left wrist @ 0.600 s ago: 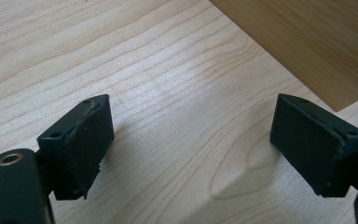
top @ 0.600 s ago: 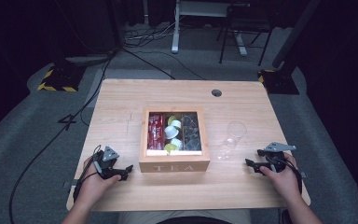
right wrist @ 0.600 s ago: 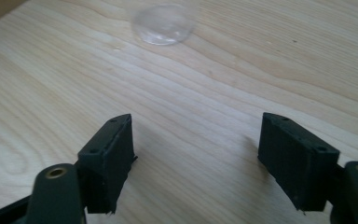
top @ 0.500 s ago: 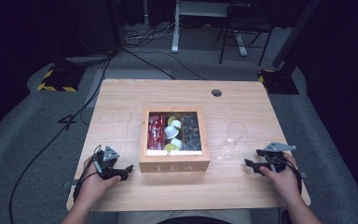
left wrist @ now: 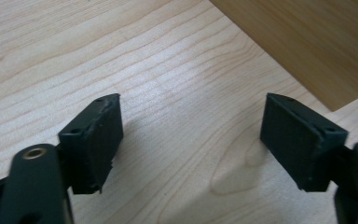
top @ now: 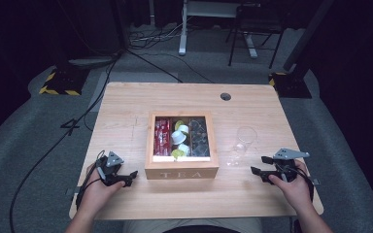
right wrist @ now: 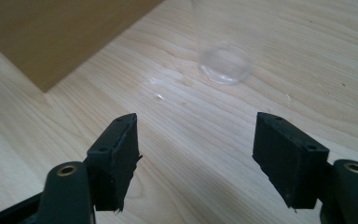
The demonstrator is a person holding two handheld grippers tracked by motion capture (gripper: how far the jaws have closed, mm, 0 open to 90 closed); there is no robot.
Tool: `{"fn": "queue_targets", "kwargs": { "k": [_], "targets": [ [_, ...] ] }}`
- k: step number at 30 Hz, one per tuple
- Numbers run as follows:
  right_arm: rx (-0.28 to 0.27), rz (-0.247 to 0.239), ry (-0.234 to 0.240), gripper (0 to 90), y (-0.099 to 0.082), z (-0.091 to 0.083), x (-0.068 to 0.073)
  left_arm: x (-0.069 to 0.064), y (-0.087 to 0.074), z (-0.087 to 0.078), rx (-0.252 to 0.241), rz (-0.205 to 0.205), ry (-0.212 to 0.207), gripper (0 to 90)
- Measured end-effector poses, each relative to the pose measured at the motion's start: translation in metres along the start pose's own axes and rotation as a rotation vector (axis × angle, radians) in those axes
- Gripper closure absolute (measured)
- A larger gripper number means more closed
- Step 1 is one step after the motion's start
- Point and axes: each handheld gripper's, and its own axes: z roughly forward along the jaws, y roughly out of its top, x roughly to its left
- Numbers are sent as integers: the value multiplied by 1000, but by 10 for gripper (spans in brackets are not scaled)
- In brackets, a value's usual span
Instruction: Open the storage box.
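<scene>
A wooden box marked TEA (top: 181,172) stands in the middle of the light wooden table (top: 126,107); its compartments hold red packets, white and yellow-green capsules and dark packets. A clear plastic cup (top: 245,140) stands upright to the right of the box, its base (right wrist: 224,65) ahead of the right jaws. My left gripper (top: 128,177) rests low on the table left of the box, open and empty (left wrist: 191,140), with the box's corner (left wrist: 307,42) close ahead. My right gripper (top: 257,172) sits near the front right edge, open and empty (right wrist: 196,154).
A round cable hole (top: 226,96) lies at the table's far side. Cables run across the grey floor (top: 53,141) on the left, and a chair and a desk frame stand behind the table. A person's hands hold both grippers from the near edge.
</scene>
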Motion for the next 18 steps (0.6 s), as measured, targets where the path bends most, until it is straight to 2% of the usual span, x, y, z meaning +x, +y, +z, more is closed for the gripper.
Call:
{"fn": "queue_targets", "kwargs": {
  "k": [1,4,9,10,13,14,15,16,18],
  "targets": [
    [-6,-3,9,324,2,0,2,0,0,-1,-9,-12,-5,230],
    [-12,-40,38,360,8,-2,8,-3,3,-10,-30,5,-2,233],
    [-37,-41,107,363,17,-4,19,-21,13,-28,-93,27,-65,248],
    [-42,-53,135,362,22,-3,25,-28,17,-34,-86,33,-82,264],
    [-48,-64,162,362,27,-2,32,-35,19,-37,-95,53,-103,272],
    [-54,-79,192,362,33,1,40,-41,22,-38,-105,65,-126,278],
    [-54,-79,192,362,33,1,40,-41,22,-38,-105,65,-126,281],
    [-57,-97,218,369,38,6,50,-44,23,-38,-107,76,-136,284],
    [-59,-99,223,379,40,8,53,-48,25,-39,-110,96,-140,285]
  ]
}}
